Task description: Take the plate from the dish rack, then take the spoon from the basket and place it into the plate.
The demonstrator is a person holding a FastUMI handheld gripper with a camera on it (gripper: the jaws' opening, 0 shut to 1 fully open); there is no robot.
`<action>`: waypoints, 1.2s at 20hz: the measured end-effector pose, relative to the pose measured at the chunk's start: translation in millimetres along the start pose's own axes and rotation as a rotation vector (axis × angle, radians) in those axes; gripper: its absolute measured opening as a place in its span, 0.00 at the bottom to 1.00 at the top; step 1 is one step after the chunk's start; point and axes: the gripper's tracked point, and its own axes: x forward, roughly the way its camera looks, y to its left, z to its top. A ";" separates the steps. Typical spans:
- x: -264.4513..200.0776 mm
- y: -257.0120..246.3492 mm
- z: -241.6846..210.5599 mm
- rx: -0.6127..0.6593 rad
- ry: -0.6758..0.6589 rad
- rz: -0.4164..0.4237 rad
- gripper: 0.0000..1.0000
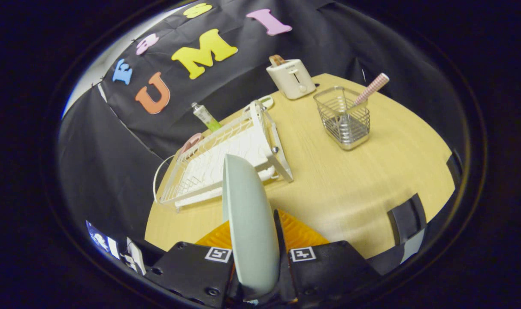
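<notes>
My gripper (255, 240) is shut on a pale grey-green plate (247, 214), which stands on edge between the two fingers and rises above them. It is lifted clear of the white wire dish rack (217, 161), which lies just beyond the fingers on the wooden table (350, 184). Farther off to the right stands a metal wire basket (344, 118). A spoon with a pink checked handle (371, 89) leans out of the basket's right side; its bowl is hidden inside.
A white toaster (291, 78) stands at the table's far edge behind the basket. A small tube with green contents (205, 116) and a pink item (192, 141) lie behind the rack. A dark clamp (406, 219) sits at the table's near right edge.
</notes>
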 end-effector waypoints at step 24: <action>-54.7 -18.2 76.9 -0.277 -0.431 -0.086 0.74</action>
